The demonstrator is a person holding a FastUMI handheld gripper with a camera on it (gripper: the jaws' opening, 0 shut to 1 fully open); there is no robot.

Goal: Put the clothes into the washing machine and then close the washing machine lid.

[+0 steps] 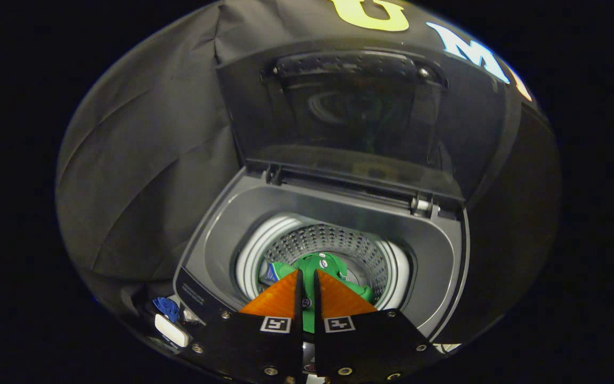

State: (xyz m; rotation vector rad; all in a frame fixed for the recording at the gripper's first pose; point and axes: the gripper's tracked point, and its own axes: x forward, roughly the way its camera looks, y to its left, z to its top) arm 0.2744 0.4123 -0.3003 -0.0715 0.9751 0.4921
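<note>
Nearly closed, empty claw [307, 274] hangs over green clothes [322, 265] in open-lidded washing machine [440, 266].

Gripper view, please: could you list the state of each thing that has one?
Dark hinged washing machine lid: open, raised upright behind the tub.
Perforated metal drum: holds clothes.
Green garment: lying inside the drum, beyond the fingertips.
Gripper: fingers nearly together with a narrow gap, gripping nothing, above the drum opening.

- Green clothes [322, 265]: bunched in the drum, just ahead of the fingertips at 12 o'clock.
- Grey top-loading washing machine [243, 213]; dark lid [349, 112] raised upright, 12 o'clock.
</note>
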